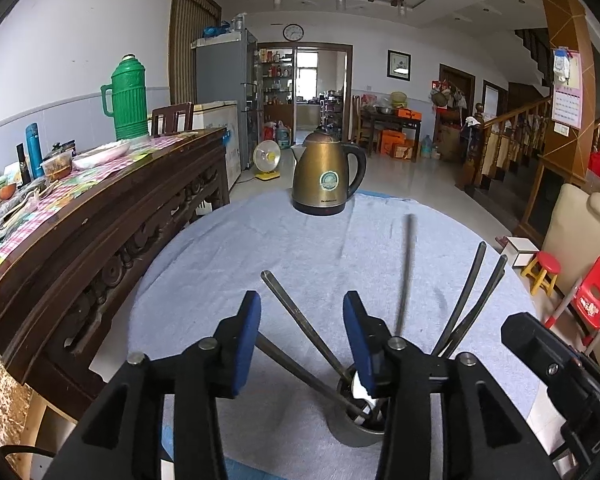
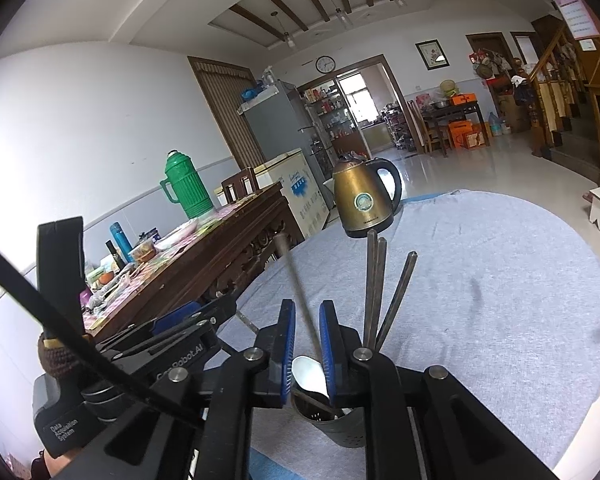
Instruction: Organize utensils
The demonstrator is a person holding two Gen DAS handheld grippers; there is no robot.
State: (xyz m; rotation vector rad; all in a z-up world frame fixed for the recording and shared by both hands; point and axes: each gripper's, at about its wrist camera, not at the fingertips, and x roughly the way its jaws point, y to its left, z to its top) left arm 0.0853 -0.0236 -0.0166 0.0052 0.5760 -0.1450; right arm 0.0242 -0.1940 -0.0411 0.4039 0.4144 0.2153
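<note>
- A brass kettle [image 1: 327, 176] is standing at the far edge of the cloth-covered table [image 1: 260, 248].
- A green flask [image 1: 128, 98] is standing on the sideboard [image 1: 112, 216], near its far end.
- A blue bottle [image 1: 34, 150] and a food bowl [image 1: 58, 168] are sitting along its wall-side edge.
- A clock [image 1: 293, 32] is hanging above the doorway.
- A red chair [image 1: 596, 294] is standing on the floor.

A round table [image 1: 204, 280] is covered by a pale blue-grey towel [image 1: 300, 248]. On the towel, at the far edge, stands a brass-coloured kettle [image 1: 326, 174]. Near the front edge stands a dark holder [image 2: 336, 424] with chopsticks [image 2: 374, 292] and a white spoon [image 2: 310, 374].
</note>
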